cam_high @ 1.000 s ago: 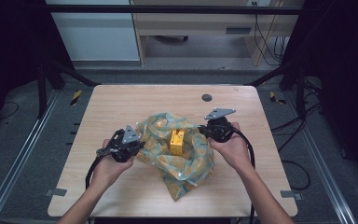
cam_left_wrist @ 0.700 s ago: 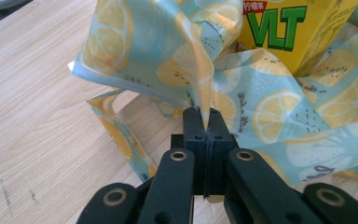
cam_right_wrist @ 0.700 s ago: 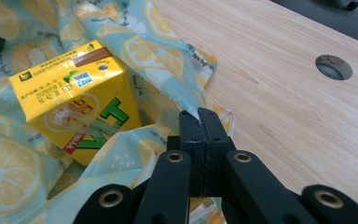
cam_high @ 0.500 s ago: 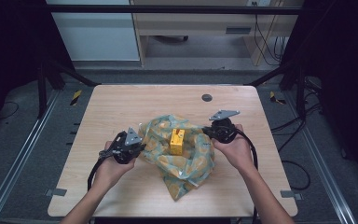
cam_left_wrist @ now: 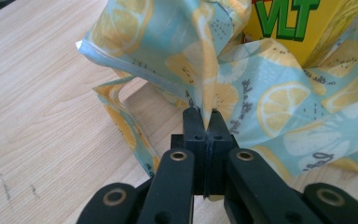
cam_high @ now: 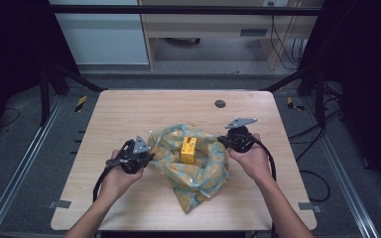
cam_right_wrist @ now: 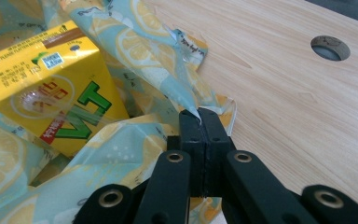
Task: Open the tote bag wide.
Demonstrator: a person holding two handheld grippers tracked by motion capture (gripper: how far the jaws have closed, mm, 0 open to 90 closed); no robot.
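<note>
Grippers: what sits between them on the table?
In the high view, the lemon-print bag spans from the left gripper to the right gripper, each pinching an edge. The yellow drink carton stands inside it, midway.

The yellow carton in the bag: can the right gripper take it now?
Probably not yet. The right gripper is shut on the bag's edge, so it has no free jaws. The yellow carton stands uncovered in the open bag.
</note>
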